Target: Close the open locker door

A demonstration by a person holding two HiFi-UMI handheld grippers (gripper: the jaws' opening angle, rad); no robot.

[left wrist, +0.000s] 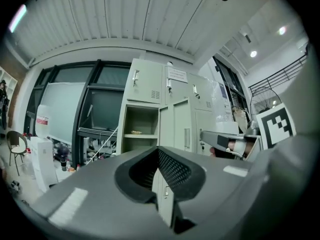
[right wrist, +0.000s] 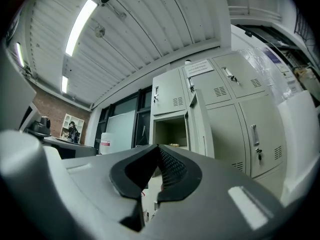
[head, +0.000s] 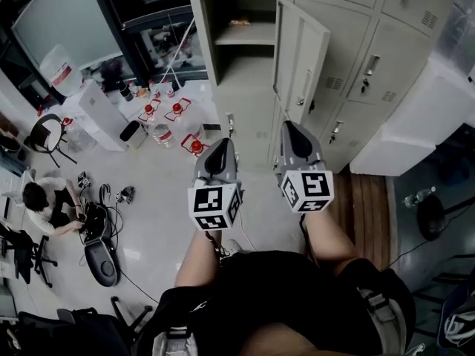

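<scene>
Your left gripper (head: pixel 228 124) is pinched closed on nothing, and so is your right gripper (head: pixel 288 128) (closed tips probably push better). Both point at the lockers because the locker door (head: pixel 300 58) hangs open ahead, not yet within reach.

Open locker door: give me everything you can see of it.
The open locker door is a tall pale grey sheet-metal panel with a vertical latch piece near its free edge. Hinged on the right of the leftmost column's shelved compartment, below the top row, it stands swung well out from the locker front. Nothing touches it.
</scene>
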